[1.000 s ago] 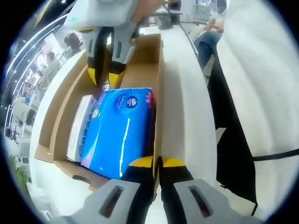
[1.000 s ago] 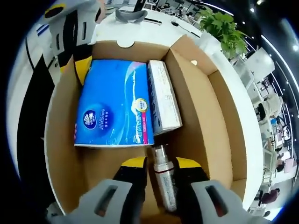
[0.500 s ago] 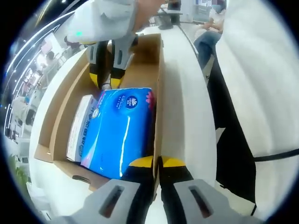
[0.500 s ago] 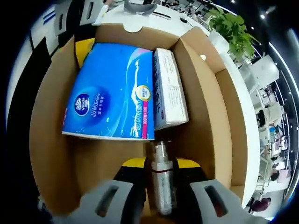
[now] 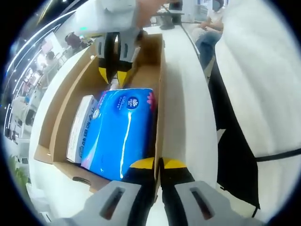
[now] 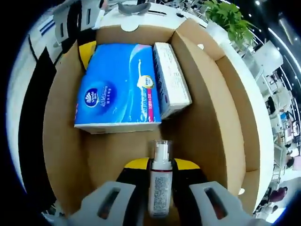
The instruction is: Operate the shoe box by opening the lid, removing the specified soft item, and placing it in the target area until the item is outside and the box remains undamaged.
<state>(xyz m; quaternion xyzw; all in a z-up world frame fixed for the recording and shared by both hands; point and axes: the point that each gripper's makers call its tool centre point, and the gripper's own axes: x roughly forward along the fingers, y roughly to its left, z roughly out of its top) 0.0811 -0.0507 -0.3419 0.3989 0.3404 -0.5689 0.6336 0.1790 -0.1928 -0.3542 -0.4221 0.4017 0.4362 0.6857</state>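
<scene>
The open cardboard shoe box (image 5: 160,89) lies on a white table (image 5: 188,122). Inside it are a blue soft tissue pack (image 5: 120,132) and, beside that, a narrow white carton (image 5: 80,127). My left gripper (image 5: 158,165) is shut on the box's near side wall. My right gripper (image 6: 159,165) is shut on a small clear spray bottle (image 6: 158,181), held upright above the box floor (image 6: 122,150), short of the blue pack (image 6: 117,89) and the white carton (image 6: 171,77). From the left gripper view the right gripper (image 5: 114,75) hangs over the box's far end.
The box's lid flap (image 6: 235,108) stands open along the far side. A potted plant (image 6: 230,16) stands beyond the box. A seated person (image 5: 209,37) and office desks lie past the table's end. Dark floor (image 5: 235,155) runs along the table edge.
My right gripper has lifted the spray bottle off the box floor and drawn back from the blue pack. The left gripper holds the box wall as before.
</scene>
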